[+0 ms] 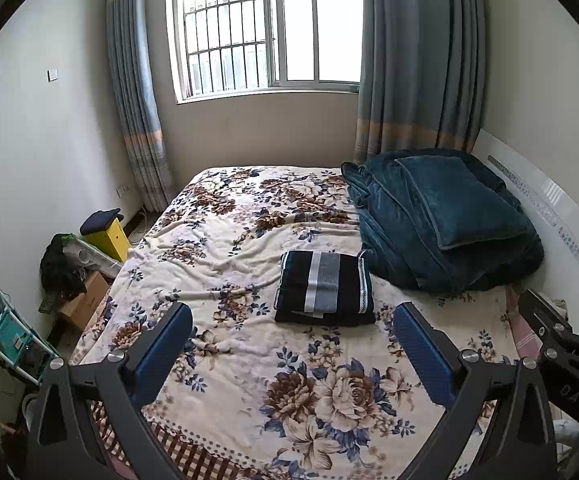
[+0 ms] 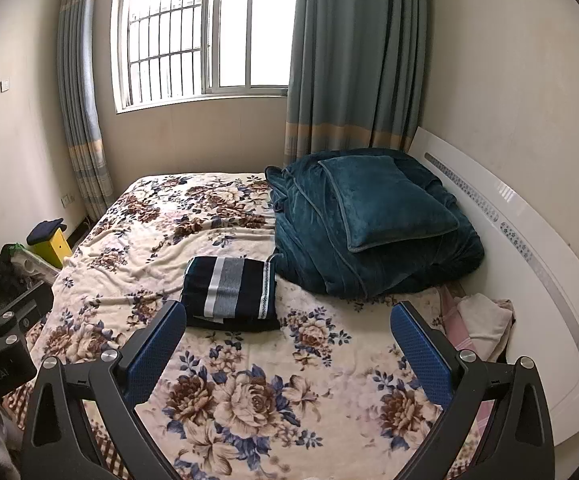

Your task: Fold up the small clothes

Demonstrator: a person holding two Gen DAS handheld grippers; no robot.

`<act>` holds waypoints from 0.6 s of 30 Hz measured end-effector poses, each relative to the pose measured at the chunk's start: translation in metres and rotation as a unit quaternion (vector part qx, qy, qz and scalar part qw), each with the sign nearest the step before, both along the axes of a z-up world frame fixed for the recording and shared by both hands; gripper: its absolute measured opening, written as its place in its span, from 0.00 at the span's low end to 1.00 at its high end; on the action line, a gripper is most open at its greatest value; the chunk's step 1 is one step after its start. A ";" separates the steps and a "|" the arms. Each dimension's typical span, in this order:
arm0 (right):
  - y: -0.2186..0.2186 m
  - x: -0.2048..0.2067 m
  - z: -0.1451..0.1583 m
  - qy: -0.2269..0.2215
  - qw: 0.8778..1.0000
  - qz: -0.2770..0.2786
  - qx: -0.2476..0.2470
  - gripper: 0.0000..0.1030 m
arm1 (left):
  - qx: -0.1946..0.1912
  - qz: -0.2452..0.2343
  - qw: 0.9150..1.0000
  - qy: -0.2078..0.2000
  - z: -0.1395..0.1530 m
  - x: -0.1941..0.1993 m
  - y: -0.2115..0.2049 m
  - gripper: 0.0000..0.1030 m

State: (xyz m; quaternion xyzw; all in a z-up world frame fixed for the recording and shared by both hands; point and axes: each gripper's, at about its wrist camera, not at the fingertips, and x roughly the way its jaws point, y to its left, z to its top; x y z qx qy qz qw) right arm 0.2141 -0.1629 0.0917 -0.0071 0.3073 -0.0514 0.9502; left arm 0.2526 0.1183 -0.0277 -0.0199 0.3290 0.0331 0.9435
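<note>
1. Left tongs [image 1: 293,334]: black frame, blue ribbed pads. Jaws wide apart, nothing between them. I hold them over the near part of the bed, clear of the cloth.
2. Right tongs [image 2: 285,334]: same build, jaws likewise wide apart and empty, hanging over the bed just beside the left pair.
3. Dark navy knit garment with white and grey stripes [image 1: 325,288]: lies as a compact folded rectangle on the bed, mid-way up, its right edge close to the teal bedding. I judge it done, or nearly so.
4. Cream fleece bedspread with brown and blue flowers [image 1: 225,248]: rumpled, covers the bed; carries items 3 and 5.
5. Heap of teal plush blanket [image 1: 409,248] with a teal plush cushion [image 1: 461,200] on top: far right of the bed, against the white headboard [image 2: 529,280].
6. Pale pink and cream cloth bundle [image 2: 481,316]: wedged between bedspread and headboard. Possibly the next small garment; I cannot tell what it is.
7. Risks, as I judge them: reaching for the bundle with the right tongs could drag the bedspread and tip the fold open; a pad could pinch fleece along with the garment; a loose top layer could slide off if nudged.
8. Hidden or unclear: the underside of the folded garment; most of the bundle; the floor clutter at left [image 1: 69,268], too jumbled to sort; the person holding the rig is out of view.
</note>
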 end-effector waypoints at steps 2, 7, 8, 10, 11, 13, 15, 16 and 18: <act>0.000 0.001 0.000 0.000 1.000 0.000 0.000 1.00 | 0.002 0.001 1.000 -0.001 0.000 0.002 0.000 1.00; 0.000 0.001 0.000 -0.002 1.000 0.000 0.004 1.00 | 0.004 0.000 1.000 -0.002 0.000 0.002 -0.001 1.00; 0.001 0.001 0.000 -0.002 1.000 0.001 0.003 1.00 | 0.003 0.000 1.000 -0.001 0.000 0.002 0.000 1.00; 0.001 0.001 0.000 -0.004 1.000 0.000 0.004 1.00 | 0.002 0.000 1.000 -0.001 0.001 0.001 -0.001 1.00; 0.002 0.000 0.000 -0.005 1.000 0.000 0.004 1.00 | 0.001 0.001 1.000 -0.001 0.001 0.001 -0.001 1.00; 0.003 -0.001 0.000 -0.007 1.000 0.000 0.003 1.00 | 0.001 -0.001 1.000 0.000 0.001 0.002 -0.001 1.00; 0.003 0.000 0.000 -0.007 1.000 0.000 0.003 1.00 | 0.003 0.000 1.000 -0.001 0.001 0.003 -0.001 1.00; 0.003 -0.001 0.000 -0.006 1.000 -0.001 0.003 1.00 | 0.003 0.001 1.000 -0.002 0.001 0.002 -0.001 1.00; 0.004 0.000 0.000 -0.007 1.000 -0.002 0.004 1.00 | 0.003 0.003 1.000 -0.007 0.003 0.000 -0.001 1.00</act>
